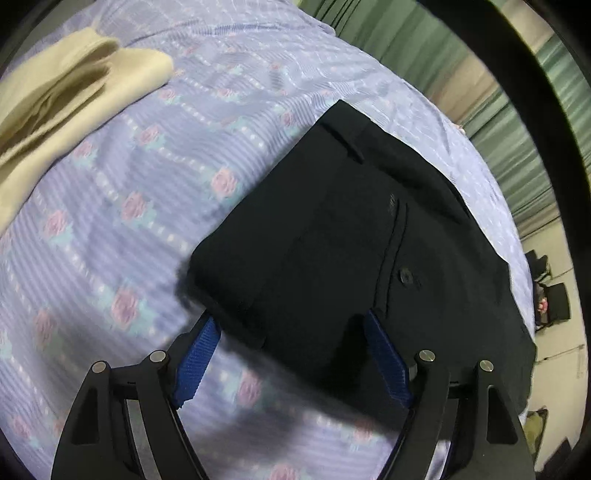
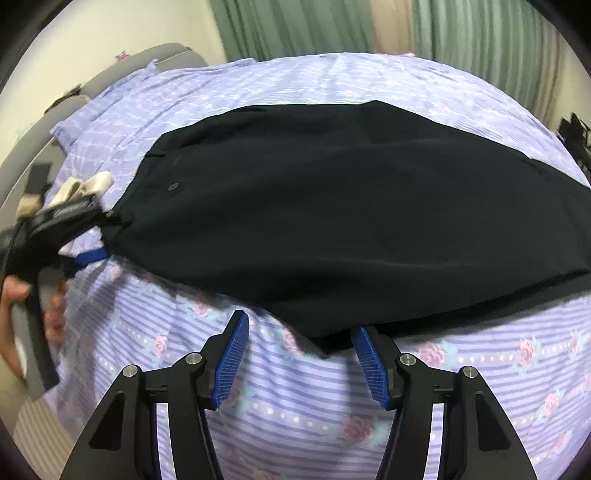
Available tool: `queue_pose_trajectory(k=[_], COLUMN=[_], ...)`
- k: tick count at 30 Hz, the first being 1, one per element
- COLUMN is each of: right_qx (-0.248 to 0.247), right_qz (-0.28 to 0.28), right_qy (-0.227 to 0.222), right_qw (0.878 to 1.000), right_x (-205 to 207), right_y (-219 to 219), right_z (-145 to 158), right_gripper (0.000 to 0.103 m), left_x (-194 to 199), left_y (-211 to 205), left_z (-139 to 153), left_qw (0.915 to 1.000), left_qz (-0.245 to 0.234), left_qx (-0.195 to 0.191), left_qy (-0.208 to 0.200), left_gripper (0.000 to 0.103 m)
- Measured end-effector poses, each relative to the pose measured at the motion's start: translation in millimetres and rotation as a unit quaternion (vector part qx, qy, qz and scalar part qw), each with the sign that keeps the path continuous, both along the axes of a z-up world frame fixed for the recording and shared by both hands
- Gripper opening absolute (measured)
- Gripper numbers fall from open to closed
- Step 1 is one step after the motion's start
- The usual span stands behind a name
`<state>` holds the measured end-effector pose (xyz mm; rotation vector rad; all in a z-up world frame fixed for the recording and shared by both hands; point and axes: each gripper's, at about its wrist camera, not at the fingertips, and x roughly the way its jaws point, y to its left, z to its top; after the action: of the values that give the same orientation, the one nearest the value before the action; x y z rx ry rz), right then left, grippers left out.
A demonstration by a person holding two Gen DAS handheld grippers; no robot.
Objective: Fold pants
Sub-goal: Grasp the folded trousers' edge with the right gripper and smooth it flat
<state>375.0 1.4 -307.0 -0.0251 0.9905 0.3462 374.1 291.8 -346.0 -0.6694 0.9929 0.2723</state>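
Observation:
Black pants lie flat on the purple flowered bedsheet, back pocket and button facing up. My left gripper stands wide at the waistband end, with the pants' near edge between its blue pads. The pads do not press on the cloth. In the right wrist view the pants stretch across the bed. My right gripper is open at their near edge, a fold of black cloth between its fingertips. The left gripper shows there at the waistband, held by a hand.
A folded beige cloth lies at the far left of the bed. Green curtains hang behind it. A grey headboard runs along the left side. Dark items stand on the floor past the bed's right edge.

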Motion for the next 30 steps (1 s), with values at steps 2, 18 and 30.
queue_pose_trajectory(k=[2,18,30], right_qx=[-0.001,-0.006,-0.055], right_qz=[0.005,0.078,0.049], right_qy=[-0.002,-0.03,0.03], right_qw=[1.0,0.996,0.997], right_x=[2,15,5], right_y=[3,11,5], right_z=[1,5,-14], right_gripper=[0.059,0.028,0.025], left_x=[3,7,-13], left_y=[3,4,-6], left_z=[0,45,12], left_qw=[0.9995,0.9951,0.9943], left_qz=[0.027,0.043,0.004], left_qx=[0.012,0.081,0.103], left_qy=[0.01,-0.036,0.03], left_gripper=[0.048,0.023,0.038])
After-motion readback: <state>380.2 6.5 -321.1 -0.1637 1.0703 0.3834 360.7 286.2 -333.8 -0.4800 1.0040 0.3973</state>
